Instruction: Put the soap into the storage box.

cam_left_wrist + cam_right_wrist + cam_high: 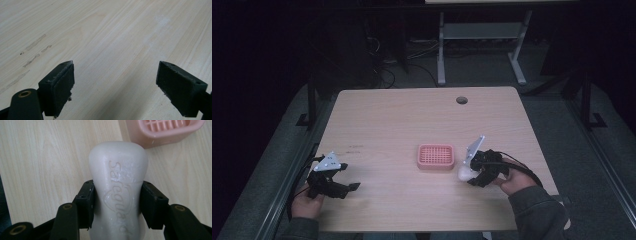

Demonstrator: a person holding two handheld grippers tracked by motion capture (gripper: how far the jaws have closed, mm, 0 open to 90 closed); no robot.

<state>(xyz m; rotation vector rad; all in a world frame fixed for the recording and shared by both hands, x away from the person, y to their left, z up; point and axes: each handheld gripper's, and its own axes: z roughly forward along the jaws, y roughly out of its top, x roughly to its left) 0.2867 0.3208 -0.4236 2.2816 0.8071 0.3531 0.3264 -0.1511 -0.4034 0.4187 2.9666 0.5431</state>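
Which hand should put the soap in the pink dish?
The right one, most likely. The right gripper is already shut on the soap, right beside the pink dish. The left gripper is open, far off over bare table.

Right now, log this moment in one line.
right tool: shut on white soap bar | pink slotted soap dish: empty | left tool: open

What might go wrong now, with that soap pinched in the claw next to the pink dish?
1. The soap looks smooth and the right gripper pinches only its narrow waist, so it may slip out.
2. The dish sits close by; the soap could hit its rim and shove it rather than land inside.
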